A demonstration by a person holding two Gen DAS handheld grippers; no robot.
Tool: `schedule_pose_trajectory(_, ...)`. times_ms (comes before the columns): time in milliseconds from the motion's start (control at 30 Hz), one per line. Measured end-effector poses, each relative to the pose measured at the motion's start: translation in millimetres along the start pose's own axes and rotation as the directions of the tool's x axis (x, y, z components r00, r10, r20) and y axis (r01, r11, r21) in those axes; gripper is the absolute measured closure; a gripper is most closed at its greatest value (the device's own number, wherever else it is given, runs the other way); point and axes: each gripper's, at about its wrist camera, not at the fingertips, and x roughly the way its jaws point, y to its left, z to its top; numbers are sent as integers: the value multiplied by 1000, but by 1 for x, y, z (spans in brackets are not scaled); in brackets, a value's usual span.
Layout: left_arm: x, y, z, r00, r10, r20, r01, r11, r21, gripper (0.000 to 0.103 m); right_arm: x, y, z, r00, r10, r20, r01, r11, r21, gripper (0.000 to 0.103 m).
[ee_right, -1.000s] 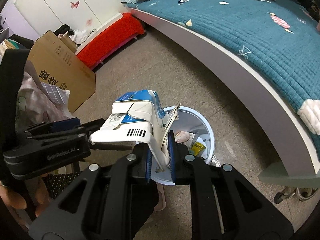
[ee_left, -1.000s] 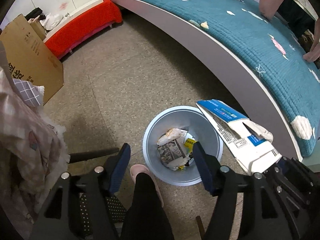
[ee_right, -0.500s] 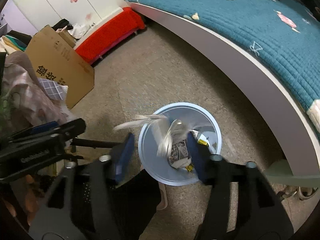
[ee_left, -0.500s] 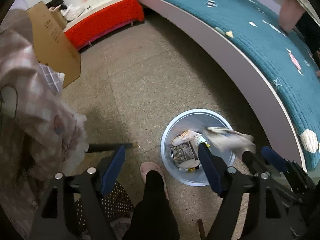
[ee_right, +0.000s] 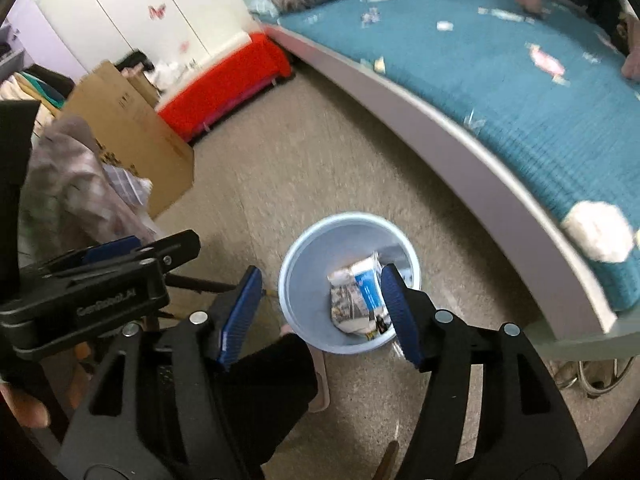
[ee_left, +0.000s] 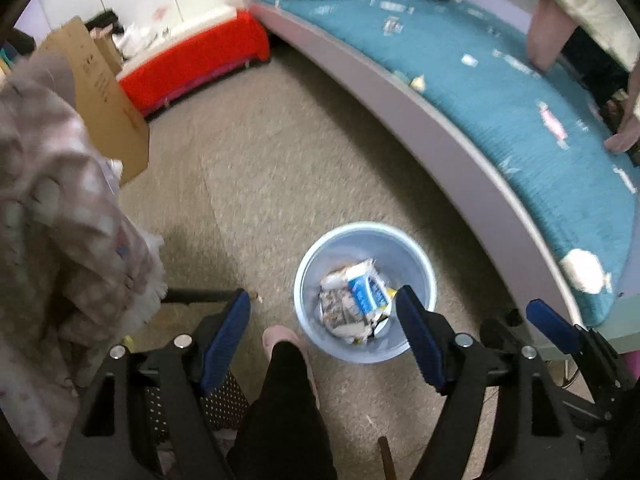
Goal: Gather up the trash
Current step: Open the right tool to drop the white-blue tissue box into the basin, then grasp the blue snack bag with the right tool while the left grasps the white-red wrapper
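Both wrist views look down at a pale blue bin (ee_left: 362,236) standing on the speckled beige floor (ee_left: 280,152), near the curved grey edge of a bed (ee_left: 452,136) with a teal quilted cover.

Left tool (ee_left: 324,312): jaws stand wide apart, nothing between the blue pads. It hangs above the near rim of the bin. Between its fingers the view shows a dark trouser leg (ee_left: 284,408) and a pink slipper (ee_left: 280,334) of the person, just beside the bin.

Right tool (ee_right: 320,294): jaws are opening; the pads touch nothing and no object sits between them. It hangs over the bin (ee_right: 320,240); seen from the left wrist, its blue finger (ee_left: 552,326) lies to the right of the bin.

Trash: a crushed white-and-blue carton (ee_left: 366,290) lies inside the bin on top of crumpled printed paper (ee_left: 332,312); a bit of yellow wrapper shows at its edge. From the right wrist the carton (ee_right: 366,284) appears slightly tilted, resting on the other trash. Both frames are motion-blurred, so print on the carton is unreadable.

Surroundings: a leaning sheet of brown cardboard (ee_right: 132,144) at left, a low red-covered bench (ee_right: 224,80) along the white wall, checked fabric (ee_left: 60,208) at the left edge. Another person's hand (ee_left: 628,132) rests on the bed cover at far right.
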Motion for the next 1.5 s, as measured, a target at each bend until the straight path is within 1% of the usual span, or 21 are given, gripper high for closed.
schedule_pose_trajectory(67,-25,-2,2,999,-4,53,3,1000,6,29,-27,4,6,998,29,50,-29,1000,-2,39)
schedule_pose_trajectory(167,-71,2,1,990,0,143,1,1000,-1,28,-67,19,15,990,59,128,-54,998,-38,38)
schedule_pose_trajectory(233,-108,12,0,976,5,219,-2,1000,-15,28,-92,38,20,980,90,177,-79,994,-71,38)
schedule_pose_trajectory(300,-135,24,-3,962,20,273,-12,999,-30,25,-109,54,22,971,118,207,-99,990,-100,35)
schedule_pose_trajectory(367,-165,41,-10,943,43,331,-30,999,-45,23,-127,79,23,959,169,228,-137,979,-149,35)
schedule_pose_trajectory(467,-198,65,-18,919,84,385,-64,996,-65,21,-143,118,23,946,223,237,-168,959,-230,33)
schedule_pose_trajectory(533,-217,90,-27,909,104,404,-73,993,-91,20,-149,143,20,937,259,233,-194,944,-267,33)
schedule_pose_trajectory(600,-230,121,-35,905,118,409,-68,989,-135,20,-152,172,18,931,289,224,-213,926,-313,33)
schedule_pose_trajectory(667,-238,150,-43,908,132,398,-66,982,-174,20,-151,201,17,927,315,205,-227,904,-362,33)
schedule_pose_trajectory(700,-241,168,-47,907,155,392,-80,976,-203,20,-150,211,17,926,323,196,-232,896,-380,33)
schedule_pose_trajectory(767,-246,197,-57,906,194,376,-104,964,-246,20,-142,243,14,927,342,155,-249,869,-429,33)
schedule_pose_trajectory(800,-248,218,-63,910,203,362,-101,955,-280,20,-134,261,13,929,348,128,-257,853,-454,33)
schedule_pose_trajectory(833,-249,231,-68,912,204,355,-96,949,-299,20,-127,276,12,930,352,103,-266,841,-471,33)
schedule_pose_trajectory(900,-250,262,-79,916,232,326,-111,930,-350,20,-113,305,6,936,349,50,-278,818,-503,33)
schedule_pose_trajectory(967,-249,290,-88,916,276,291,-150,909,-389,20,-103,329,-1,940,340,24,-275,798,-537,33)
schedule_pose_trajectory(1000,-249,301,-92,916,285,281,-158,902,-402,20,-94,346,-3,946,323,4,-266,784,-561,33)
schedule_pose_trajectory(1067,-249,321,-99,920,283,269,-148,891,-429,20,-82,366,-9,950,311,-23,-265,765,-587,33)
schedule_pose_trajectory(1133,-248,333,-103,923,278,266,-138,885,-445,20,-70,382,-10,953,298,-48,-265,750,-607,33)
schedule_pose_trajectory(1200,-247,342,-106,922,286,261,-144,879,-454,20,-61,394,-9,956,286,-63,-262,740,-620,33)
schedule_pose_trajectory(1333,-238,352,-104,925,287,248,-150,878,-455,20,-32,420,-5,969,221,-107,-236,722,-651,30)
schedule_pose_trajectory(1500,-222,359,-92,938,261,228,-139,886,-443,20,-7,433,5,973,192,-128,-229,726,-649,30)
